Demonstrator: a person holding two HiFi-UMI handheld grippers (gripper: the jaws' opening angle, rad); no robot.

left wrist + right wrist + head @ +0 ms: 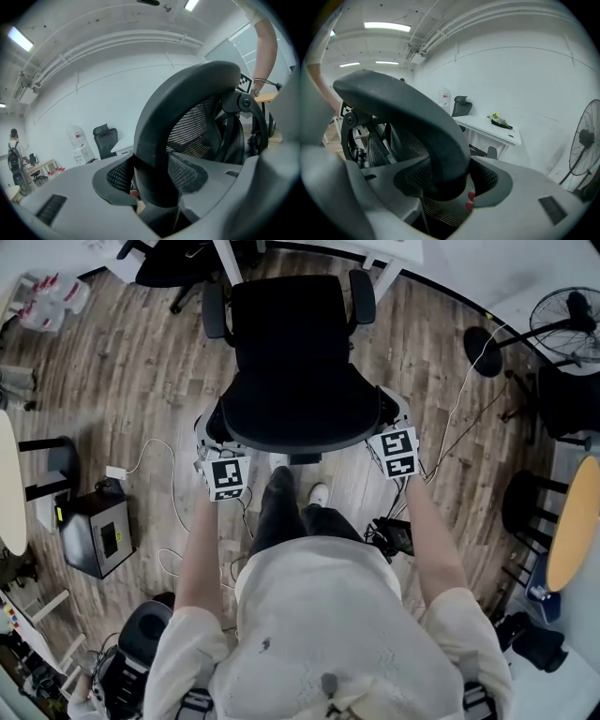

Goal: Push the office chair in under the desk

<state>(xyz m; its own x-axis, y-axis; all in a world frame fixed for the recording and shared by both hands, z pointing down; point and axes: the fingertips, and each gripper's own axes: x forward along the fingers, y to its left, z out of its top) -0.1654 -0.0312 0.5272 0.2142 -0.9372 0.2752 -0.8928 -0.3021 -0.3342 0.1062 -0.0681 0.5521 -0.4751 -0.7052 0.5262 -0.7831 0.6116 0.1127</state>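
Two tools, both clamped on one office chair [295,352]. The left tool [210,432] has the left edge of the backrest and the right tool [394,411] has the right edge. Jaws stand wide on both since the rim is thick. In the left gripper view the black backrest rim [150,159] fills the gap, with the textured pads [112,176] tight against it on either side. The right gripper view shows the same picture, mirrored. The chair sits between the two tools and extends straight ahead of them. Orientation: the seat faces away from the tools, toward the white surface [398,249] dead ahead. The seat-to-back axis runs tool-to-surface. The backrest is upright, its top edge spanning from one tool to the other. The seat front lies between the surface's two white legs; how far under it is, can't tell from above. Counts: one gripped chair with two armrests [362,298], one ahead of each tool. One surface. One more black chair [105,138] far ahead-left of the left tool, by the wall. One floor fan [567,320] well off to the right of the right tool. One black box [94,535] on the wood floor [131,381], left of and behind the left tool.
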